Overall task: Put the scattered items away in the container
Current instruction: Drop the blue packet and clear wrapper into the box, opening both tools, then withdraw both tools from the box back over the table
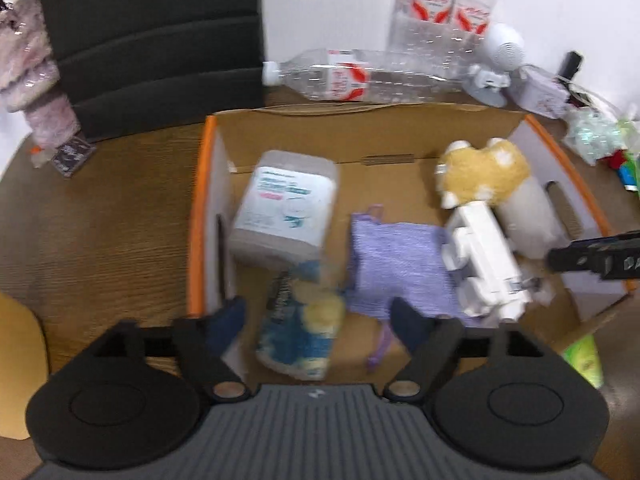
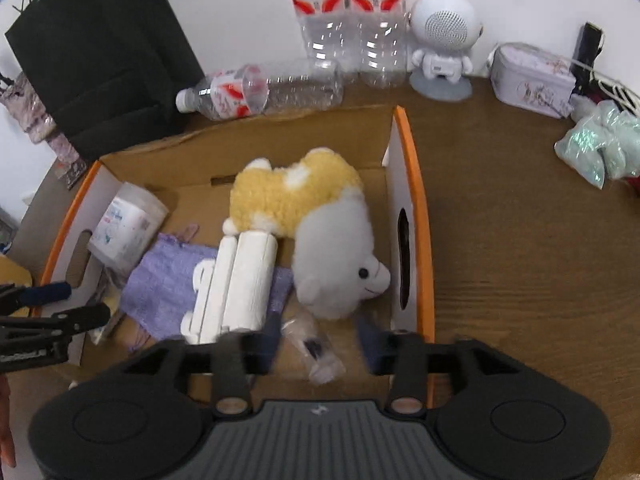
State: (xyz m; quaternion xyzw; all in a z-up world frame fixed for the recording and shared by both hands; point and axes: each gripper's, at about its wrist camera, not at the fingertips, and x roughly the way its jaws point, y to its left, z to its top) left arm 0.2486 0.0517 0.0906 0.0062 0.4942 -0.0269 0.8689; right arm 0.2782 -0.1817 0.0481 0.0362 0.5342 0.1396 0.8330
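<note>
An open cardboard box with orange rims (image 1: 198, 216) (image 2: 416, 184) stands on the wooden table. Inside lie a translucent wipes tub (image 1: 284, 204) (image 2: 124, 228), a purple cloth (image 1: 396, 256) (image 2: 168, 284), a white plastic holder (image 1: 484, 260) (image 2: 236, 284) and a yellow-and-white plush dog (image 1: 484, 176) (image 2: 316, 216). My left gripper (image 1: 320, 316) is open over the box's near left part, with a blurred blue-and-yellow packet (image 1: 300, 328) between its fingers, not pinched. My right gripper (image 2: 320, 340) is open above a small clear bag (image 2: 312, 348) in the box's near right corner.
Empty plastic bottles (image 2: 344, 20) stand and one bottle (image 2: 264, 88) lies behind the box. A white robot speaker (image 2: 440, 40), a pale tin (image 2: 532, 76) and crinkly bags (image 2: 600, 144) sit at the right. A black chair (image 1: 152, 40) is at the back left.
</note>
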